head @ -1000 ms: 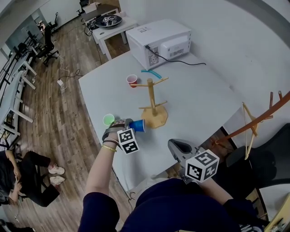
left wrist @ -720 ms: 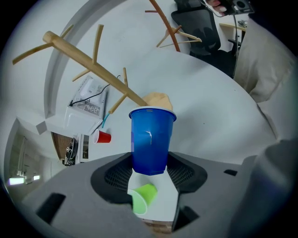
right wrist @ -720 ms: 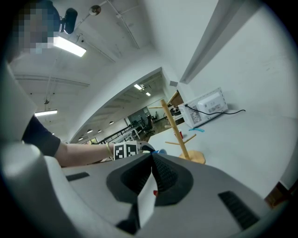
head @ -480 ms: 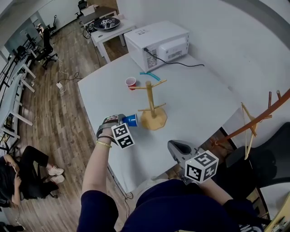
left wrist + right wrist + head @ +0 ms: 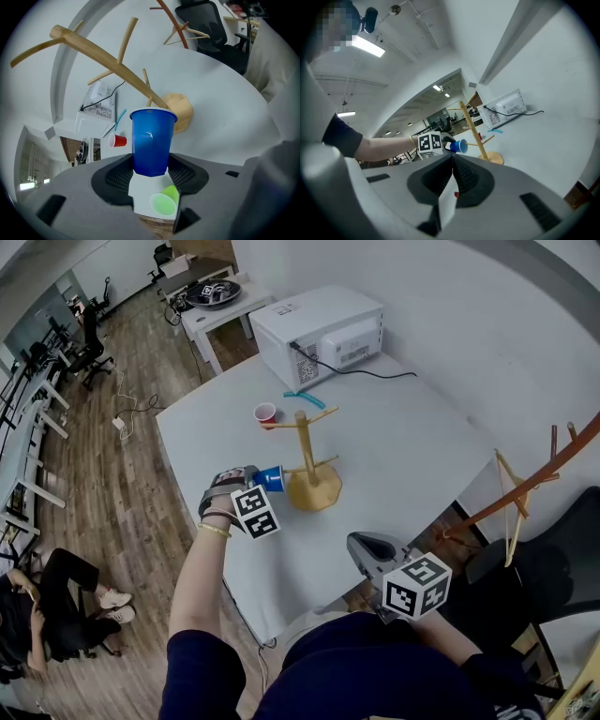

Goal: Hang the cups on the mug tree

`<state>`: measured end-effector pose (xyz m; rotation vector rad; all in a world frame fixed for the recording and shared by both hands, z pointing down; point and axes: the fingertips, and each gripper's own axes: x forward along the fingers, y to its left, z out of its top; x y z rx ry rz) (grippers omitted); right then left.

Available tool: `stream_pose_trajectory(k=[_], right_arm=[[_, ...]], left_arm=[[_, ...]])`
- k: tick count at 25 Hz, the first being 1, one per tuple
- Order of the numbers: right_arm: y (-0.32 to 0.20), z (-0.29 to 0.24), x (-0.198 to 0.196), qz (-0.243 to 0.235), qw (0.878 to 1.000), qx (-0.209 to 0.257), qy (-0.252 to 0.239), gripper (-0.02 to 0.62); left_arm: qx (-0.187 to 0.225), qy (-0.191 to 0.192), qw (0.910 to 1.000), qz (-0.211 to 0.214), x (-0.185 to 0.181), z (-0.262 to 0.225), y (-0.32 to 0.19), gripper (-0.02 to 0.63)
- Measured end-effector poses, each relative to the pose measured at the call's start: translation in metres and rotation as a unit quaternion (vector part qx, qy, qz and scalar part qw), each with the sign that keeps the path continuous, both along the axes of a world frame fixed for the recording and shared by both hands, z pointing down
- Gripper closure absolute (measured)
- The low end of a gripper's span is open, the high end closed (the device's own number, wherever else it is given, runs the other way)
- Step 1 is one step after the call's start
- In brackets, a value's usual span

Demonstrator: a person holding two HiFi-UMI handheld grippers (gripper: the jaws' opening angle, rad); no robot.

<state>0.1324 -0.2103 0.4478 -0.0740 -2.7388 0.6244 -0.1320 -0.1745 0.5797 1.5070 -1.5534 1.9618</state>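
Note:
My left gripper (image 5: 260,484) (image 5: 151,169) is shut on the base of a blue cup (image 5: 271,478) (image 5: 151,140). It holds the cup above the table (image 5: 403,456), mouth toward the wooden mug tree (image 5: 306,451) (image 5: 117,65), just left of the trunk and level with the lower pegs. A red cup (image 5: 266,413) (image 5: 117,140) stands on the table beyond the tree. A green cup (image 5: 164,203) shows below the left jaws near the table edge; the hand hides it in the head view. My right gripper (image 5: 367,547) (image 5: 453,174) is shut on nothing at the near table edge.
A white microwave (image 5: 319,329) with a black cable stands at the table's far end, a turquoise strip (image 5: 298,399) in front of it. A wooden rack (image 5: 525,488) and a black chair stand at the right. A person sits on the floor (image 5: 56,601) at the left.
My left gripper has risen with the blue cup and come closer to the tree's trunk. The green cup has gone out of sight behind the hand. The right gripper has not moved.

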Motion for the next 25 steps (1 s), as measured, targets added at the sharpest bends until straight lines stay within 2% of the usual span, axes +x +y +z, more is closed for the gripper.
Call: stream_pose_trajectory(k=[25], right_arm=[[-0.001, 0.001, 0.004, 0.016, 1.0, -0.007, -0.003, 0.566]], left_arm=[[0.002, -0.01, 0.9987, 0.05, 0.025, -0.005, -0.046, 0.362]])
